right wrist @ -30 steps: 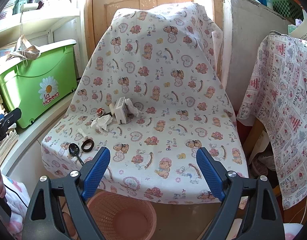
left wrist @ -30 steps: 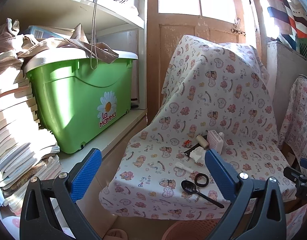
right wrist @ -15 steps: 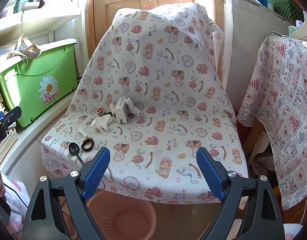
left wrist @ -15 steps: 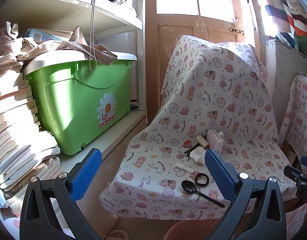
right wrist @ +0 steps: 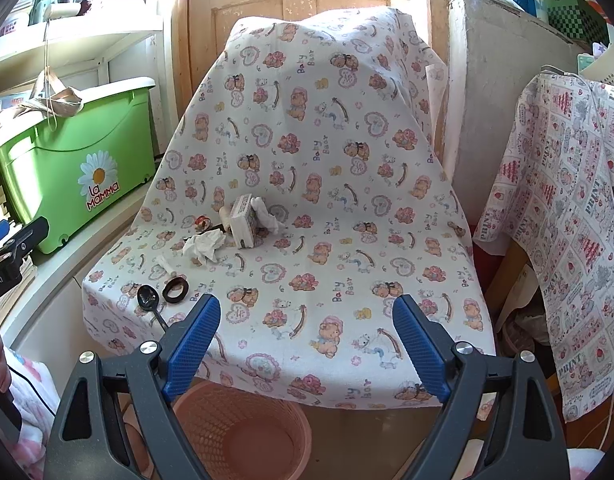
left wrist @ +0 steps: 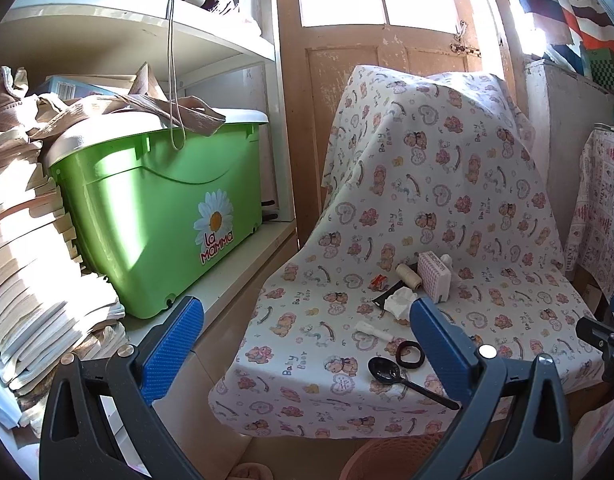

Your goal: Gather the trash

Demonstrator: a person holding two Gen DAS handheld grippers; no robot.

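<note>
Crumpled tissue [right wrist: 203, 249] is shown on the cloth-covered chair seat [right wrist: 347, 240], ahead and left of the right tool [right wrist: 306, 344], ahead and right of the left tool [left wrist: 307, 344], which appears nearer. Both tools are released, empty. Beside it: small box [right wrist: 243, 224], black ring [right wrist: 175, 290], spoon [right wrist: 149, 300]. Below the tools: pink basket [right wrist: 243, 432]. Nothing is seen obstructing.

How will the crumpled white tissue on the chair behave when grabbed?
The crumpled tissue looks soft and very light, so it will likely squash flat between the pads. It lies loose on the draped cloth, so a push probably slides it rather than rolling it.
</note>
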